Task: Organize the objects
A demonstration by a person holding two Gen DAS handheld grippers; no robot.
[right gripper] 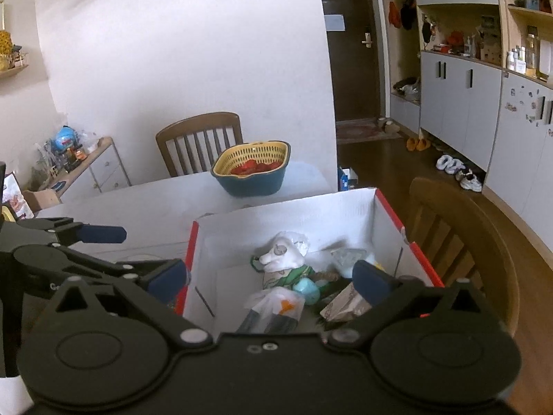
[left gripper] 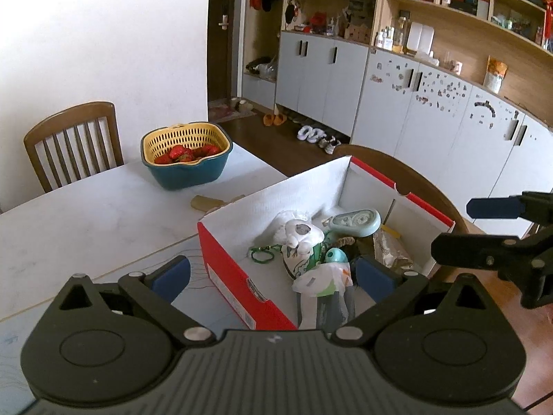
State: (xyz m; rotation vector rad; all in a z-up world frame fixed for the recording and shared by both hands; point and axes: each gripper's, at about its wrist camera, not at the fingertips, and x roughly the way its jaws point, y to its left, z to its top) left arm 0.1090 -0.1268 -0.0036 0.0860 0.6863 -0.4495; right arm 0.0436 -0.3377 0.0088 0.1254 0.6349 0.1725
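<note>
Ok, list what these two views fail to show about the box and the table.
- Box near end: both views, hidden behind the gripper bodies.
- Tan flat thing on the table: left wrist view, half behind the box wall; unidentifiable.
- Basket contents: right wrist view, blurred red shapes.

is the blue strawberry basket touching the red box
Apart. In the left wrist view, bare table shows between the basket and the red box.

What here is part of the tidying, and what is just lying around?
Part of the job:
- box
- toy, packets and blue case in it
- left gripper, right gripper, both open

Just lying about:
- strawberry basket
- chair
- slippers
</note>
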